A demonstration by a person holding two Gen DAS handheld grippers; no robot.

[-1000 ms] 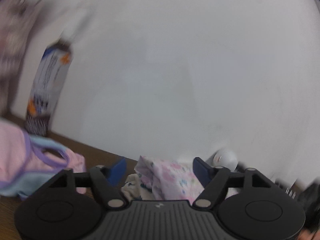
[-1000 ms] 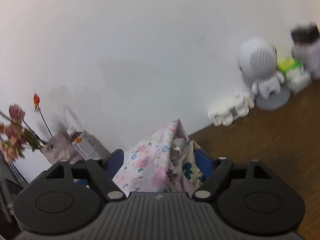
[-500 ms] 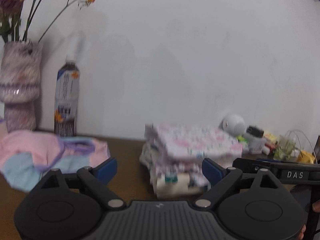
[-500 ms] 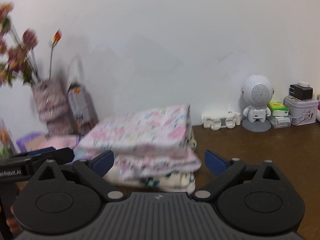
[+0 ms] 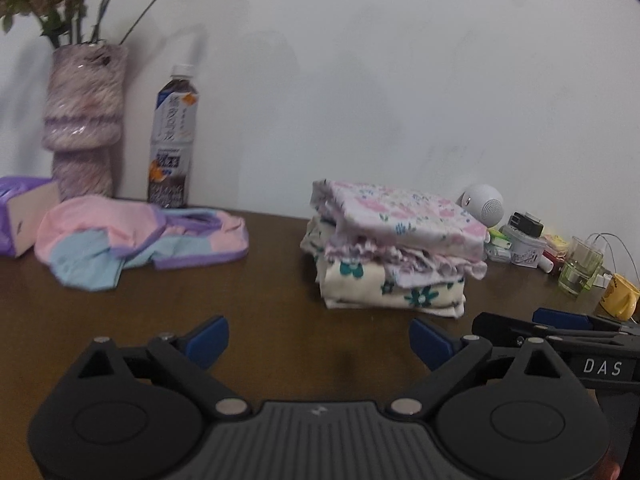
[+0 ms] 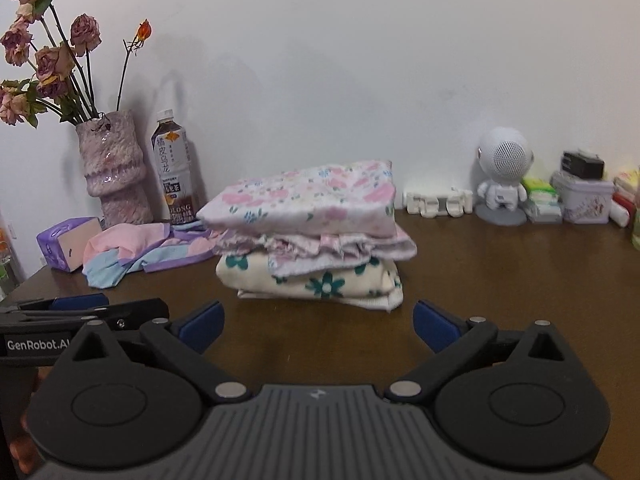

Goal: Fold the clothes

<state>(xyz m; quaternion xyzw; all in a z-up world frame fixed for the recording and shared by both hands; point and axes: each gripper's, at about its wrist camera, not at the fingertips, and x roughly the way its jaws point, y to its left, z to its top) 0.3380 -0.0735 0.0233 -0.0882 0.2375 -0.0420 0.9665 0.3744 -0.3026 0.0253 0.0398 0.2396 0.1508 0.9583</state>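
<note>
Lettering "DAS" and "GenRobot.AI" marks the gripper bodies. Folded stack [image 6: 316, 236] of 3 garments sits on the desk [image 6: 500, 276], beyond both grippers' spread, empty fingers [image 5: 208, 334] [image 6: 434, 326].

folded stack [image 6: 312, 236] mid-table [image 6: 500, 280] | unfolded garment [image 6: 136, 252] left | vase [image 6: 112, 172], bottle [image 6: 176, 176] behind

1. The left gripper [image 5: 319, 342], which had the pink floral garment [image 5: 400, 216] between its fingers a second ago, now hangs empty, jaws wide, back from the folded stack [image 5: 394, 280].
2. The right gripper [image 6: 318, 326] likewise has let go and drawn back.
3. The floral garment now lies folded on top of the stack.
</note>
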